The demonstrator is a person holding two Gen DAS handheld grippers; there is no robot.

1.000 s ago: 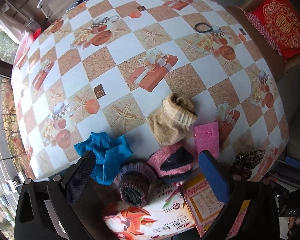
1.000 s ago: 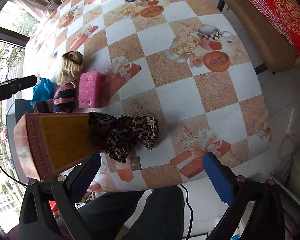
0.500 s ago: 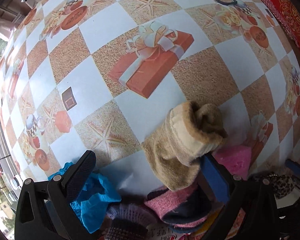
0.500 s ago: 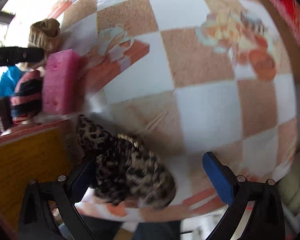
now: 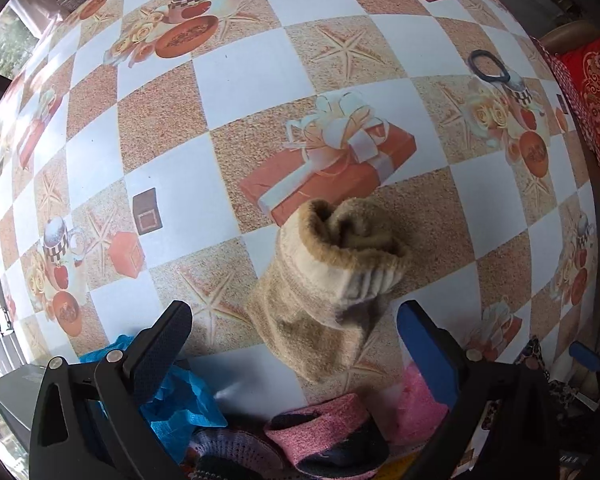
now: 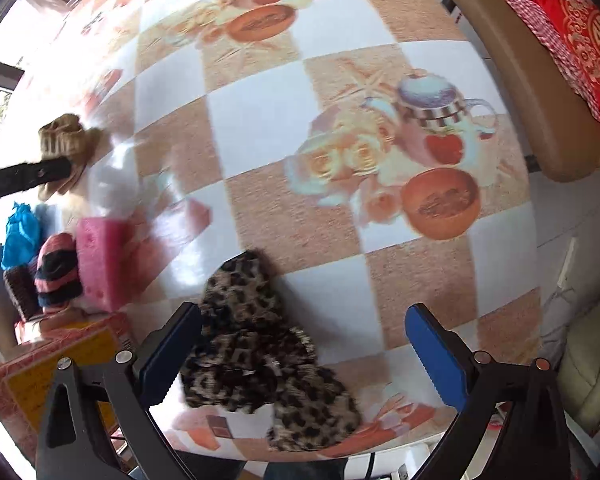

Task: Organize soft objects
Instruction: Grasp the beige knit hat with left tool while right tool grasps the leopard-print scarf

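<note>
My left gripper (image 5: 296, 336) is open, its jaws on either side of a tan fuzzy sock bundle (image 5: 328, 280) lying on the table. Below it lie a blue cloth (image 5: 180, 396), a pink-and-dark striped sock (image 5: 332, 436), a purple knit sock (image 5: 236, 452) and a pink sponge (image 5: 416, 404). My right gripper (image 6: 304, 352) is open over a leopard-print cloth (image 6: 260, 352) near the table's front edge. The tan sock bundle also shows in the right wrist view (image 6: 66, 148), with a left fingertip (image 6: 32, 176) against it.
The table (image 5: 240, 76) has a checkered patterned cover. A black hair tie (image 5: 490, 66) lies at the far right. A red-and-yellow box (image 6: 44, 372) stands at the front left. A brown chair (image 6: 512, 80) with a red cushion (image 6: 580, 40) stands beyond the table's right edge.
My left gripper has moved forward and down until the tan sock bundle lies between its jaws. My right gripper has dropped closer to the leopard-print cloth. Both stayed open.
</note>
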